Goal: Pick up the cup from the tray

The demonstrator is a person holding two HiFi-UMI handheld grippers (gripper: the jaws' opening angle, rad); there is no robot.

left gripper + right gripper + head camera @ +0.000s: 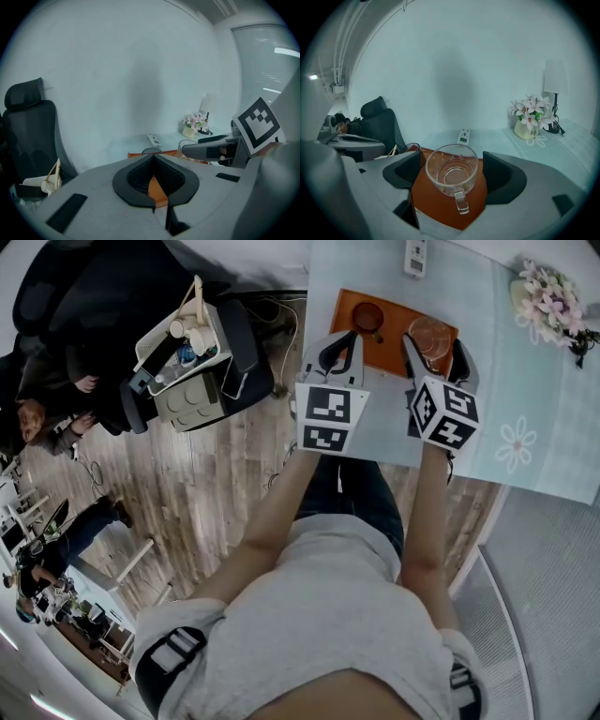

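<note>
- Right tongs [454, 169]: spread wide, pads clear of the glass cup [451, 180] standing between them.
- Cup upright on the orange tray [436, 204], handle toward the camera.
- Left tongs [153, 161]: closed together, empty, over the tray's left part.
- Tray flat on the pale worktop [497, 138].

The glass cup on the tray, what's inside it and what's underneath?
The glass cup looks empty and stands on the orange tray, whose surface shows through its clear base. Whatever lies under the tray is covered by it.
</note>
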